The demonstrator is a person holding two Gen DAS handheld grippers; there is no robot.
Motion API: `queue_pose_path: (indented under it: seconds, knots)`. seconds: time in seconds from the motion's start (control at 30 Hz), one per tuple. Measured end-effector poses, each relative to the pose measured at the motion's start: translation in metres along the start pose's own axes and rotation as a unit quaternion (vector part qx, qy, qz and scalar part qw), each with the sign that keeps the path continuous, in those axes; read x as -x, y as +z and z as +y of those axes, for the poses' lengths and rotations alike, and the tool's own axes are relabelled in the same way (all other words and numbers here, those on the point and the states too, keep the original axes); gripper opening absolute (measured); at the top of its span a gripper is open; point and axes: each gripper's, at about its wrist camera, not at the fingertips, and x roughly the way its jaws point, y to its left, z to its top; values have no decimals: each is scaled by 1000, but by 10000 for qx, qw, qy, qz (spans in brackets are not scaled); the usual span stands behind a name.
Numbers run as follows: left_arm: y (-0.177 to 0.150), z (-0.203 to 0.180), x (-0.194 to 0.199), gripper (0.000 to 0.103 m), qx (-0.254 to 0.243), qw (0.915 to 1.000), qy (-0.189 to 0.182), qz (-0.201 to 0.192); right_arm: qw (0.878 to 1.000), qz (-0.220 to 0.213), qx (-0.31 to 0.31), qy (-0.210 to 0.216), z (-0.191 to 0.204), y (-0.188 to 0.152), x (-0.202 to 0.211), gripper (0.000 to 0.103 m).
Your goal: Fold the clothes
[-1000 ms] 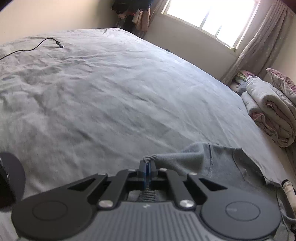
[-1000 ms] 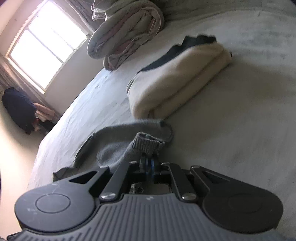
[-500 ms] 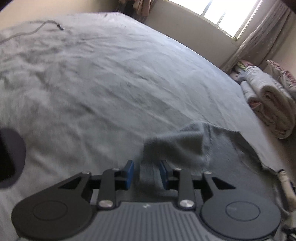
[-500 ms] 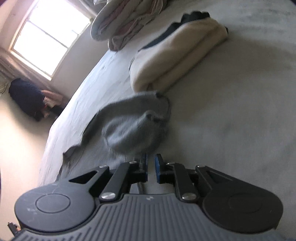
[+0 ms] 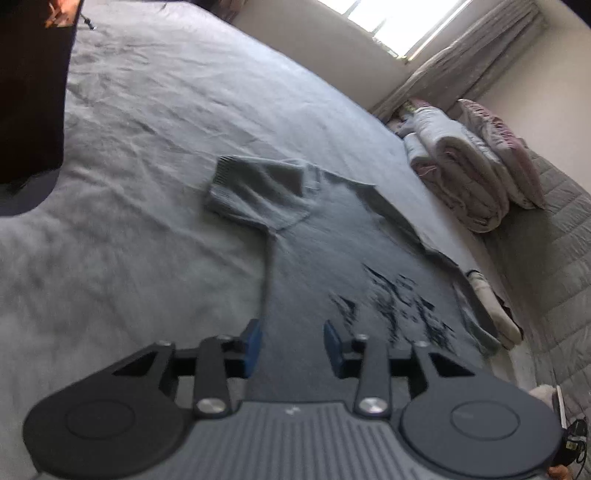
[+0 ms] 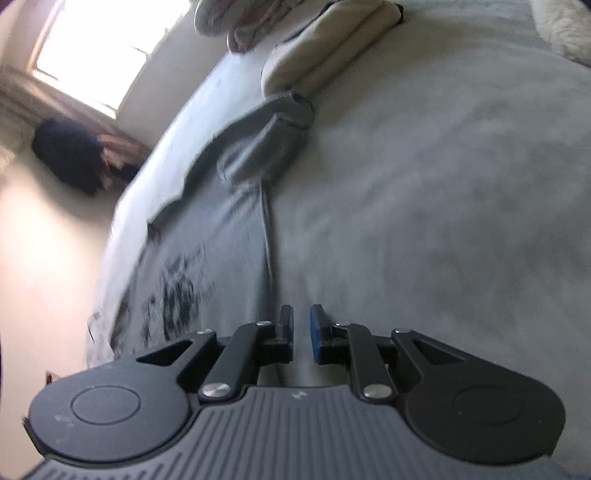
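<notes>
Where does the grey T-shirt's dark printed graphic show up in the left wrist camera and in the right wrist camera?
Left wrist: the dark print sits lower right of centre, just right of the open left gripper.
Right wrist: the print sits lower left, left of the open right gripper.
Shared landmark: the rolled quilt by the window.

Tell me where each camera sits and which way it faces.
Left wrist: on the left hand-held gripper, jaws open, looking over the grey shirt toward the window; a dark sleeve shows.
Right wrist: on the right hand-held gripper, jaws open, looking along the shirt's edge toward a folded cream garment.
Shared: shirt, bed, window.
</notes>
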Motion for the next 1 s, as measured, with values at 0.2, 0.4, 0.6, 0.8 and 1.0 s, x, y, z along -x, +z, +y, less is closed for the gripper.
queue_pose_path:
  seconds: [0.2, 0.4, 0.6, 0.8, 1.0]
  knots:
    - [-29, -15, 16, 47, -402, 9986, 328, 75, 9983, 215, 513, -193, 9, -28, 22, 37]
    - [-54, 14, 37, 46, -27, 9982, 544, 256, 9947, 312, 927, -316, 11, -54, 35, 38]
    - [-76, 27, 49, 41, 204, 9982, 259, 496, 9925, 431, 1103, -317, 15, -75, 40, 37]
    - [-97, 25, 55, 34, 114, 9978, -64, 649, 9926, 639, 1013, -192, 19, -91, 36, 36]
    - [-113, 22, 61, 32, 134, 9980, -97, 616, 9873, 711, 1375, -359, 31, -109, 32, 34]
